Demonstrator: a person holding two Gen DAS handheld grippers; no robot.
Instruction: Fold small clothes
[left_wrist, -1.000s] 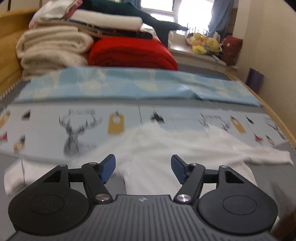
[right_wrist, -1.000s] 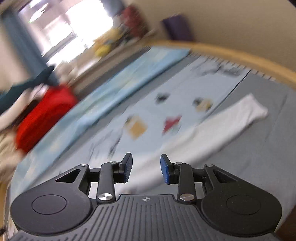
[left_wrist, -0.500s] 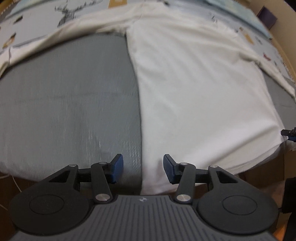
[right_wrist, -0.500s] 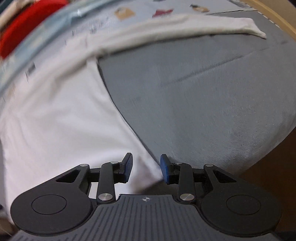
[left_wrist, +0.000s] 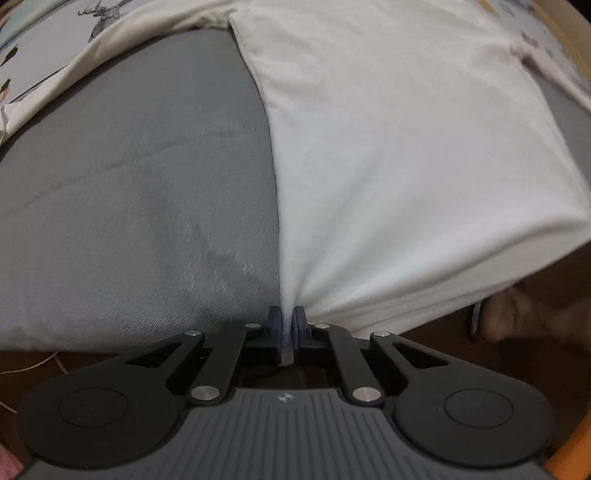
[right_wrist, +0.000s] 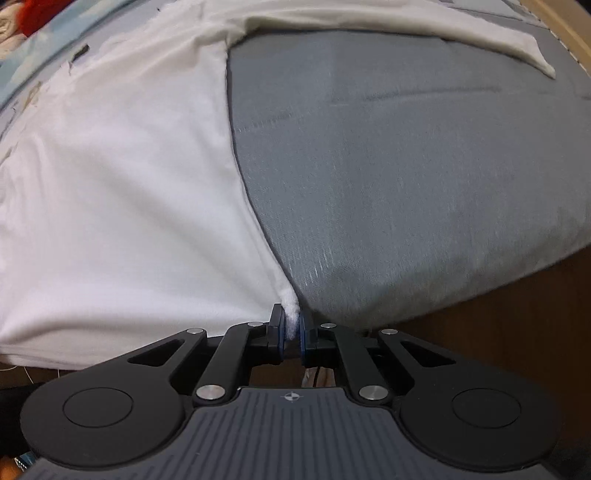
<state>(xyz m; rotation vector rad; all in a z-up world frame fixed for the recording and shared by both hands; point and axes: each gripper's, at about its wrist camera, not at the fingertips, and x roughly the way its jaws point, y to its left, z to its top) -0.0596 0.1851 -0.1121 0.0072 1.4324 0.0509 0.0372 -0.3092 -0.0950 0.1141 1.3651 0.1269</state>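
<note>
A white long-sleeved shirt (left_wrist: 399, 140) lies flat on the grey bed cover (left_wrist: 140, 192), its hem hanging over the near edge. My left gripper (left_wrist: 287, 325) points down and is shut on the shirt's lower left hem corner; white cloth shows pinched between the blue pads. In the right wrist view the same shirt (right_wrist: 122, 177) fills the left side. My right gripper (right_wrist: 291, 326) is shut on the lower right hem corner, with a bunch of white fabric squeezed between its pads. One sleeve (right_wrist: 443, 26) stretches out toward the far right.
A pale blue printed sheet (left_wrist: 55, 48) with a deer drawing lies beyond the shirt. The grey cover (right_wrist: 406, 166) ends at the near edge, with brown floor (right_wrist: 517, 314) below. A wooden bed frame (right_wrist: 565, 26) runs along the right. Red folded cloth (right_wrist: 33, 11) sits far back.
Both grippers dropped from looking across the bed to pointing down at the near edge. Their jaws closed on the shirt's two lower hem corners.
</note>
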